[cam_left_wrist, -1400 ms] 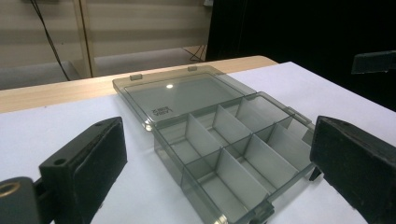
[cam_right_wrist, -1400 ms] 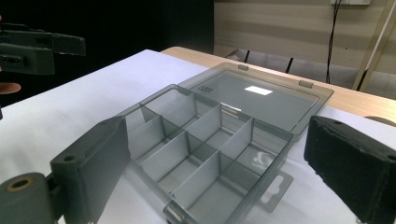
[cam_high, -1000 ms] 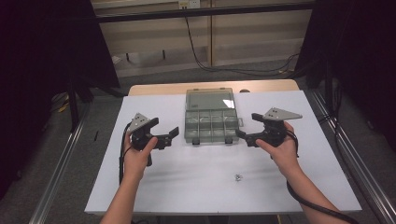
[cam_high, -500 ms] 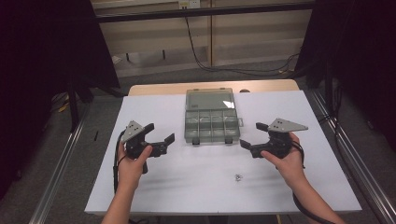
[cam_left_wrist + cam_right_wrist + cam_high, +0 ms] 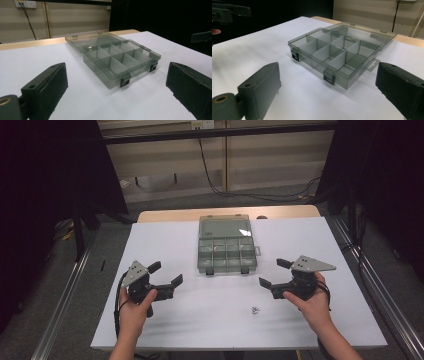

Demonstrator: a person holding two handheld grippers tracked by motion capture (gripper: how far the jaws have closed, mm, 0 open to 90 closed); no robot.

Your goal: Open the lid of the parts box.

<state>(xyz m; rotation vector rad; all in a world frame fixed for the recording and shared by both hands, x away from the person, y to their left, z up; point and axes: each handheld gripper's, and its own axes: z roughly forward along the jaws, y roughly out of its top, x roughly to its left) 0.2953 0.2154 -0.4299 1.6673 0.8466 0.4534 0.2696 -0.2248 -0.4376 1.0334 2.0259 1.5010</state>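
Both my claws spread wide, empty; the clear compartment box looks light, rigid, slick — grip its front latches.

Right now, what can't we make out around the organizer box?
- Small metal bits on the table, high view: too small to identify.
- Organizer box compartments, high view: smoky plastic, contents unclear.
- Right hand-held gripper, its own view: jaw tips cut off by the bottom edge.

No legible text, label, brand, number or sign found. The compartment box carries no readable marking. Its black latches are likewise unmarked.
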